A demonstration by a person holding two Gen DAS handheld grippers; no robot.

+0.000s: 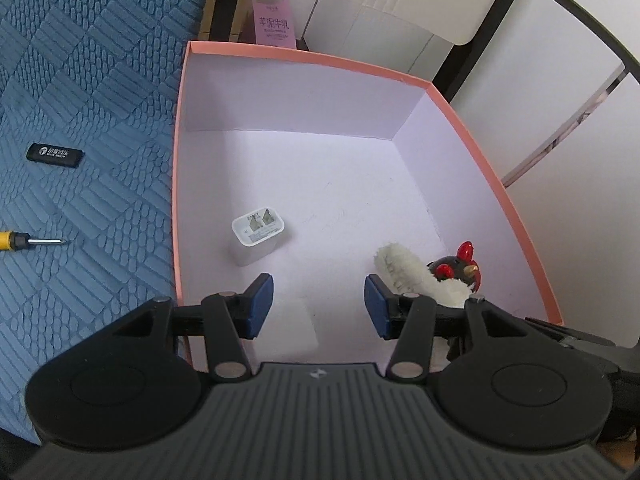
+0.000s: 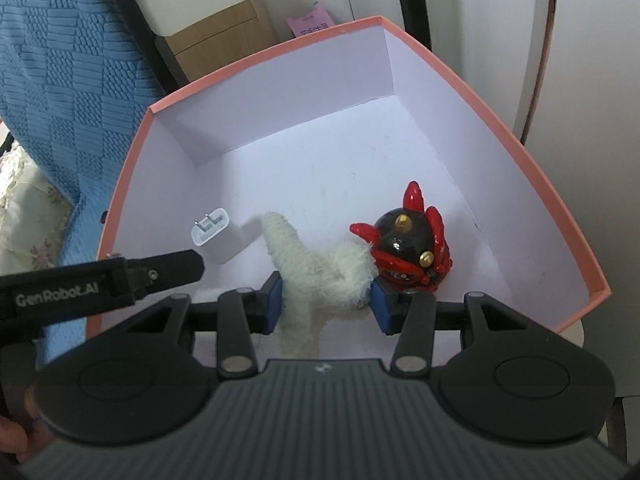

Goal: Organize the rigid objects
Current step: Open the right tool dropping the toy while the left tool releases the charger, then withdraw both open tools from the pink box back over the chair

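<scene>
A pink box with a white inside holds a white charger plug and a black-and-red figurine with a white fluffy tail. My left gripper is open and empty over the box's near edge. In the right wrist view the box holds the charger and the figurine. My right gripper is open, its pads on either side of the fluffy tail. A black USB stick and a yellow-handled screwdriver lie on the blue cloth.
The blue textured cloth covers the surface left of the box. A pink carton and white panels stand behind the box. The left gripper's body reaches in from the left of the right wrist view.
</scene>
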